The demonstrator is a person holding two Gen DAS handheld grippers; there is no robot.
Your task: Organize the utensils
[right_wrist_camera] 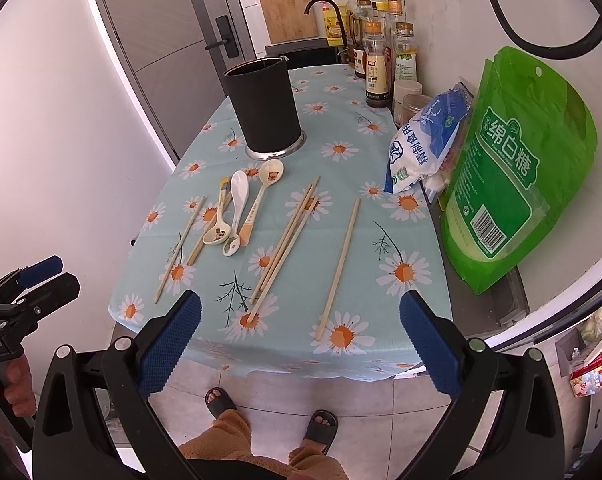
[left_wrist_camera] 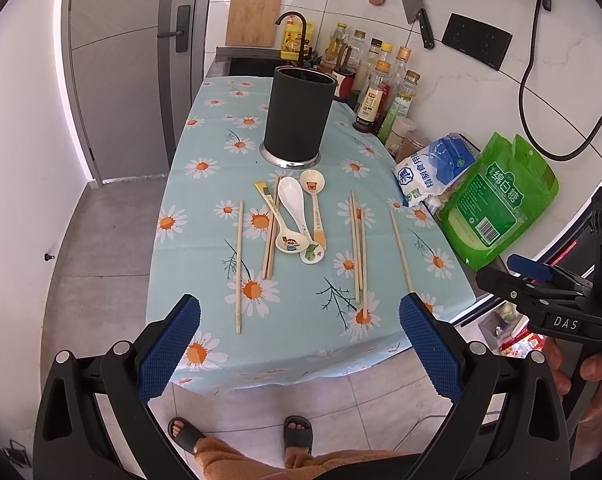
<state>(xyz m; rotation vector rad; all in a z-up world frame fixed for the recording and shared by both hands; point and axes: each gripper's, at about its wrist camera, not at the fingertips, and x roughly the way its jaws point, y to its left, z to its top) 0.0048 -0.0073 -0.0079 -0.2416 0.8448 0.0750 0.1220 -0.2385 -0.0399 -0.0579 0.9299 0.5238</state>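
A black utensil holder [left_wrist_camera: 297, 114] [right_wrist_camera: 267, 106] stands upright at the far middle of the daisy tablecloth [left_wrist_camera: 205, 152]. In front of it lie three ceramic spoons [left_wrist_camera: 295, 208] [right_wrist_camera: 237, 204] in a cluster, with several wooden chopsticks around them: one at the left [left_wrist_camera: 239, 268], a pair beside the spoons [left_wrist_camera: 269, 240], a group at the right [left_wrist_camera: 358, 248] [right_wrist_camera: 287, 240] and a single one farthest right [left_wrist_camera: 401, 252] [right_wrist_camera: 339, 266]. My left gripper [left_wrist_camera: 299, 344] is open and empty above the near table edge. My right gripper [right_wrist_camera: 301, 344] is open and empty, also at the near edge.
A green sugar bag [left_wrist_camera: 497, 200] [right_wrist_camera: 513, 168] and a blue-white salt bag [left_wrist_camera: 433, 170] [right_wrist_camera: 425, 140] stand at the table's right side. Sauce bottles [left_wrist_camera: 377, 92] line the back right. A sink tap [left_wrist_camera: 295, 20] and a cutting board [left_wrist_camera: 253, 16] are behind the table. A door [left_wrist_camera: 121, 60] is at the left.
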